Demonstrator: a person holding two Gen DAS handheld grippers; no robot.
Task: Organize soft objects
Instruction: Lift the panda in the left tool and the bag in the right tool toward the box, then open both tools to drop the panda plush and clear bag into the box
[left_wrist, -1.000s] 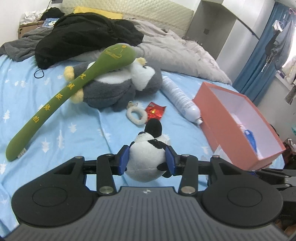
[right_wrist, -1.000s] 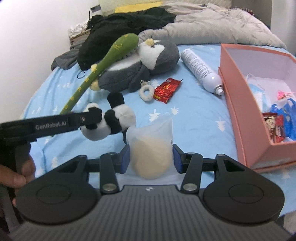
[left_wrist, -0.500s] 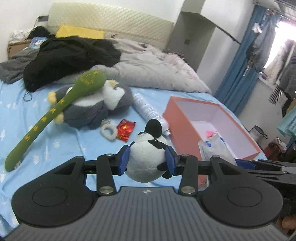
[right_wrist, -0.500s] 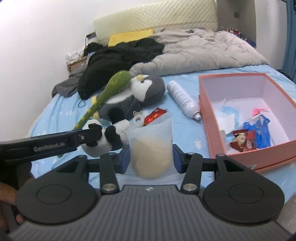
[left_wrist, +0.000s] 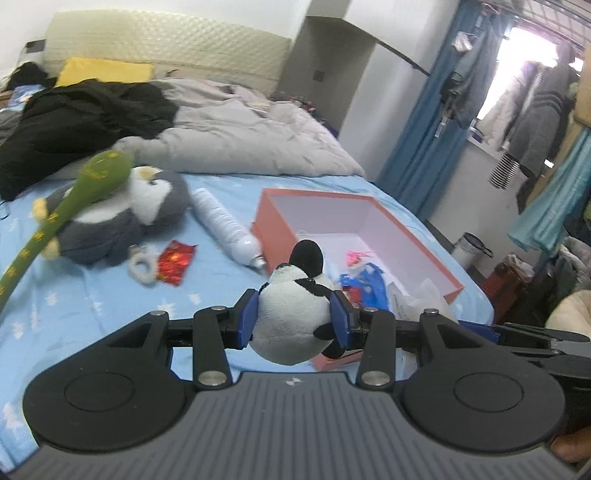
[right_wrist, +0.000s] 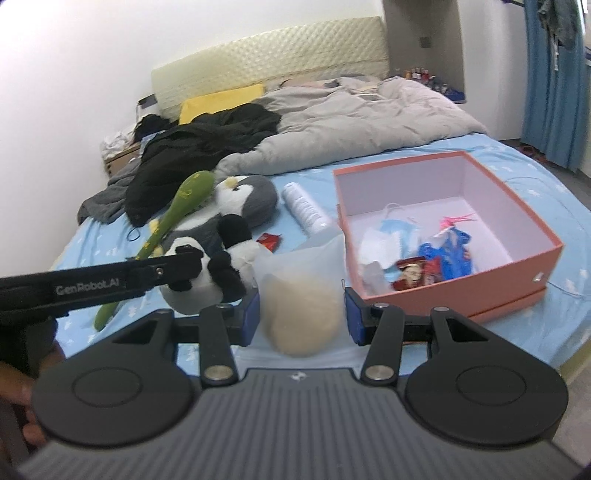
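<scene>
The left hand-held gripper (left_wrist: 294, 320) is clamped on a small panda plush (left_wrist: 295, 314), its blue pads pressed into the toy's white body from both sides. The panda hangs in the air above the blue bed sheet (left_wrist: 110, 295), just in front of the near corner of an open pink box (left_wrist: 280, 221). The right hand-held gripper (right_wrist: 302, 314) grips a cream-coloured soft ball inside a clear plastic bag (right_wrist: 301, 306), with the bag squeezed between the pads, also lifted off the bed beside the box's left wall. Inside the box lie a blue bag, a face mask and a few snack packets. On the bed behind lie a grey penguin plush (left_wrist: 122, 218) with a long green plush stick (left_wrist: 66, 206) across it, a white bottle (left_wrist: 225, 225), a red packet (left_wrist: 175, 260) and a small fuzzy ring (left_wrist: 142, 264). A grey duvet (left_wrist: 240, 144) and black clothes (left_wrist: 81, 118) are heaped near the headboard.
</scene>
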